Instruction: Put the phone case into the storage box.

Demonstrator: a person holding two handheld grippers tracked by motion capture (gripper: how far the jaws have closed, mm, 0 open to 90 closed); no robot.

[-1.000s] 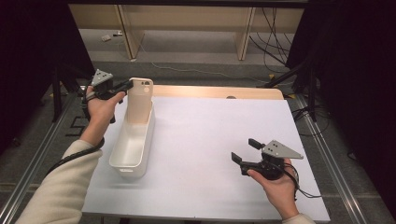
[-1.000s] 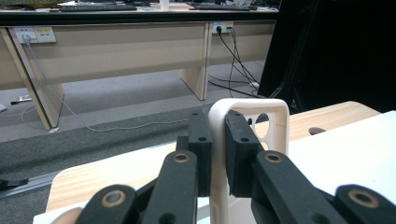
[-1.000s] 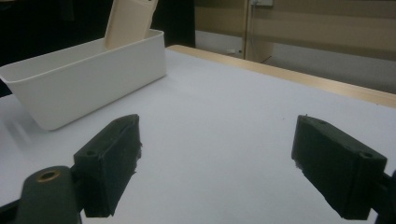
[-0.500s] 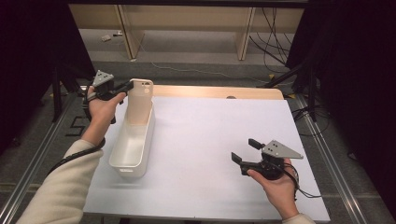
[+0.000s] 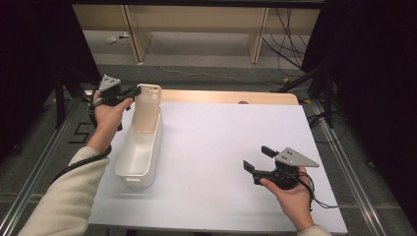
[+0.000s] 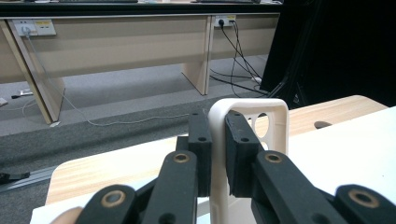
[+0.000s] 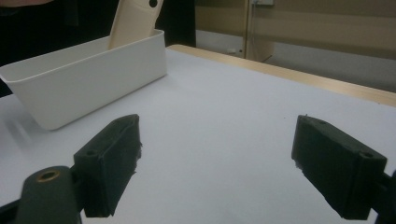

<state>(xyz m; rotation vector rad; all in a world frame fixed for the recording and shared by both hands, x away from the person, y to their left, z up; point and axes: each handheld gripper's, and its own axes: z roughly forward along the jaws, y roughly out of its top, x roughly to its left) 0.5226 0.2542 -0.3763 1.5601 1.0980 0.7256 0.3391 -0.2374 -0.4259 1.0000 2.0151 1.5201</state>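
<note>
Bin is lying on the white table, at the left side, with its long side running from near to far. We are seeing it as a narrow cream tub with a tall tab standing up at its far end, and this tab has some holes in it.

We are holding the left gripper at the far left corner, and its jaws are clamped on the edge of the tab. In the left gripper view the two black pads are pressing on the cream rim from both sides, with no gap between pad and plastic. The left hand is sitting just beside the bin, outside its left wall.

We are keeping the right gripper at the near right part of the table, well apart from the bin. Its jaws are standing wide apart and nothing is between them; in the right gripper view bare white surface is showing between the two pads, and the bin is lying farther off at the left. The right hand is resting low, near the table's near edge.

Beyond the table's far edge, grey floor and wooden desk legs are showing.
</note>
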